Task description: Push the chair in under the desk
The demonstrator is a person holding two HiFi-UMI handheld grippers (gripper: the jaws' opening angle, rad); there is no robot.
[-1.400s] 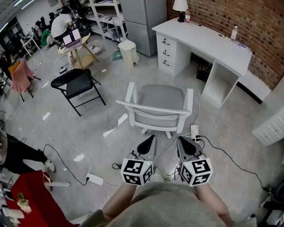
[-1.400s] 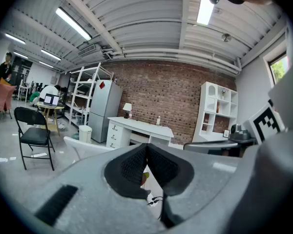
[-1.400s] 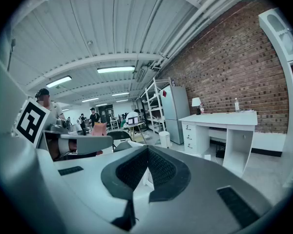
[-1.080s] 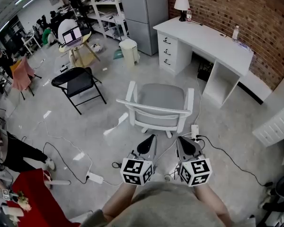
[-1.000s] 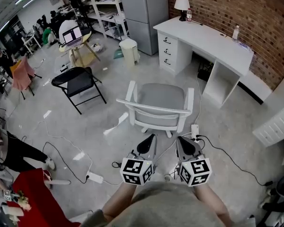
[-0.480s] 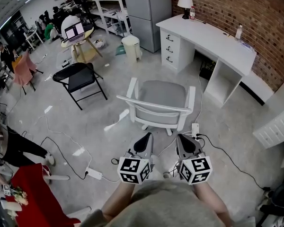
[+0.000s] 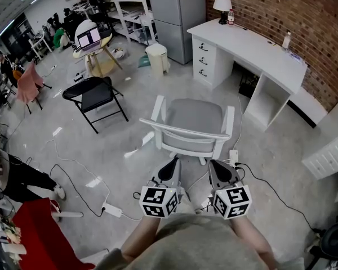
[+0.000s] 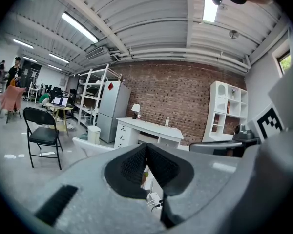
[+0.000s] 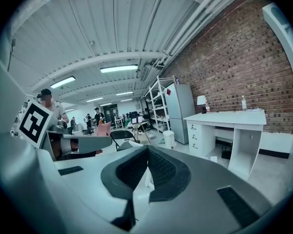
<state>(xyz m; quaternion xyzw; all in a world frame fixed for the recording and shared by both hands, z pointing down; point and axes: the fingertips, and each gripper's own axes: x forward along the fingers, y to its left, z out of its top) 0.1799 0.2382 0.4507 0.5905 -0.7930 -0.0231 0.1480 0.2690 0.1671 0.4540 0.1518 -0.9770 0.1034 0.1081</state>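
Firstly, tongs, two, one in each of the person's hands.

Left gripper (image 7: 172, 163): jaws fully together, ribbed black pads meeting edge to edge in the left gripper view (image 8: 146, 147), nothing between them. It touches nothing and carries one cube with square markers.

Right gripper (image 7: 213, 165): jaws likewise pressed together with nothing held, as the right gripper view (image 9: 146, 150) shows. It is also clear of all objects and carries one marker cube. Both tips point at the chair's backrest and stop short of it.

Other items, left to right in the head view:

- Red cloth (image 7: 31, 235), one, soft, at the lower left corner.
- Folding chair (image 7: 94, 94), one, black, thin tubular legs, flat seat.
- Power strip (image 7: 114, 211), white, oblong, on the floor with dark cables. A second strip (image 7: 234, 156) lies just beside the task chair's right rear.
- Chair (image 7: 192, 120), one, grey padded seat, white frame with two armrests and a curved back rail. It stands on the grey concrete floor (image 7: 129, 134) just ahead of the grippers, back toward the person, well apart from the desk.
- Desk (image 7: 253, 49), one, white, smooth top, three drawers on its left side, open kneehole on its right. It carries one lamp (image 7: 222, 4) and two bottles.
- Brick wall (image 7: 281, 10), red-brown, rough, behind the desk.
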